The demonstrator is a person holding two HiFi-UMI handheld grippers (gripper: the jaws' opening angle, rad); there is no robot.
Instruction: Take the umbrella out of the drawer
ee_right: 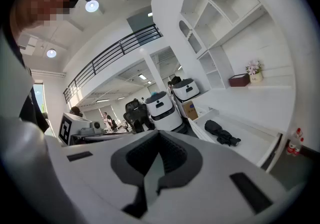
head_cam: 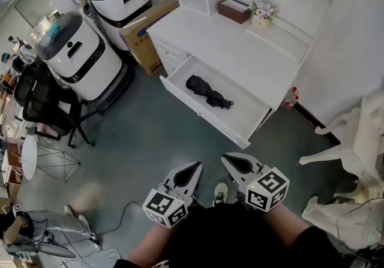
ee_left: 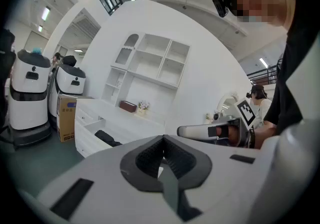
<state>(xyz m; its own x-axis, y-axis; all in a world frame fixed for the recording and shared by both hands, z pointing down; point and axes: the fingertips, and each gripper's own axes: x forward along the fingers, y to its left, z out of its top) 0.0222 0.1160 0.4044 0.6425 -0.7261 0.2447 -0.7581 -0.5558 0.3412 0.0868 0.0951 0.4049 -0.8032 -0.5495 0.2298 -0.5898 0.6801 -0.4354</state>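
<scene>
**A:** What's in front of us, biggest first?

**B:** A white desk against the far wall; its drawer is pulled out toward us and already open; the black folded umbrella lies on the drawer's floor, toward its left end, touching nothing else.

**A:** And the tools?

**B:** Low and near, well apart from the drawer; the left gripper and the right gripper sit side by side, both clenched tight on nothing.

**A:** What could spoil it from here?

**B:** Arriving with the jaws closed, I'd judge; they would only shove the umbrella along the drawer. A pinch on loose fabric alone could let it sag, unfurl or slip; lifting it too low might catch it on the drawer's near front wall.
</scene>
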